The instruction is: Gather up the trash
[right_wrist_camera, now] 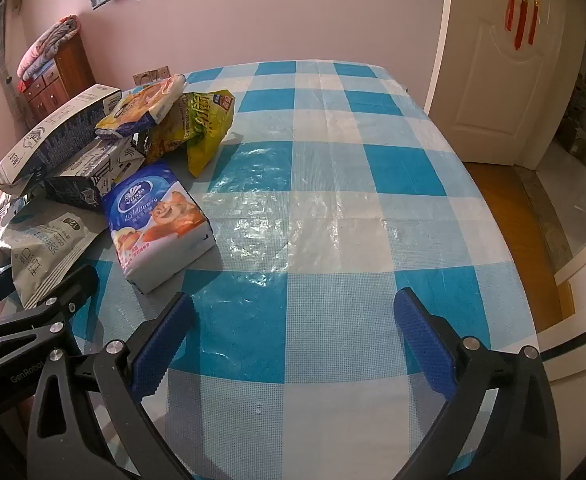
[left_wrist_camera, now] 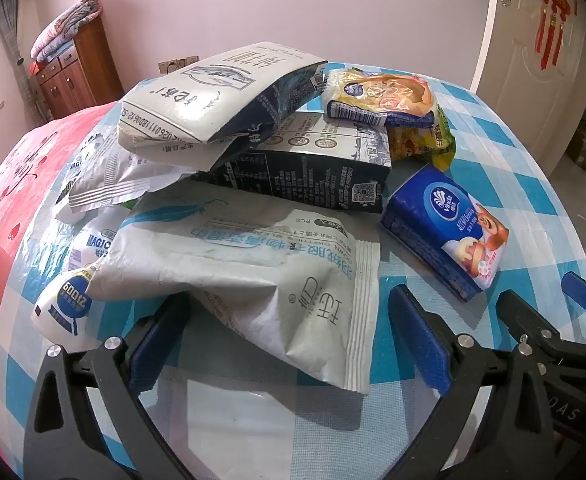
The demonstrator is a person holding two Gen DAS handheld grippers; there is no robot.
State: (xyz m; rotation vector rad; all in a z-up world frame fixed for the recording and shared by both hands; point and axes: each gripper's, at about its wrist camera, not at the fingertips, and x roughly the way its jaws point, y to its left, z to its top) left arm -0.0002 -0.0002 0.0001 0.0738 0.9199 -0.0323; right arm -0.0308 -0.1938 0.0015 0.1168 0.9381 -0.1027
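A pile of trash lies on the blue-and-white checked table (left_wrist_camera: pixel 505 152). Nearest my open left gripper (left_wrist_camera: pixel 289 336) is a grey-white wipes pouch (left_wrist_camera: pixel 253 272); its lower corner lies between the fingers, untouched. Behind it lie a dark milk carton (left_wrist_camera: pixel 313 168), a white carton (left_wrist_camera: pixel 213 92) on top, a yellow snack wrapper (left_wrist_camera: pixel 381 96) and a blue tissue pack (left_wrist_camera: pixel 449 228). My right gripper (right_wrist_camera: pixel 293 336) is open and empty over bare cloth, right of the tissue pack (right_wrist_camera: pixel 161 220) and the pouch (right_wrist_camera: pixel 41 248). The yellow-green bag (right_wrist_camera: pixel 205 124) lies further back.
White and blue bags (left_wrist_camera: pixel 69 300) lie at the pile's left. A red-covered bed (left_wrist_camera: pixel 25 168) is left of the table. A wooden cabinet (left_wrist_camera: pixel 73 76) stands by the pink wall. A white door (right_wrist_camera: pixel 505 60) is at the right, past the table's edge (right_wrist_camera: pixel 509 240).
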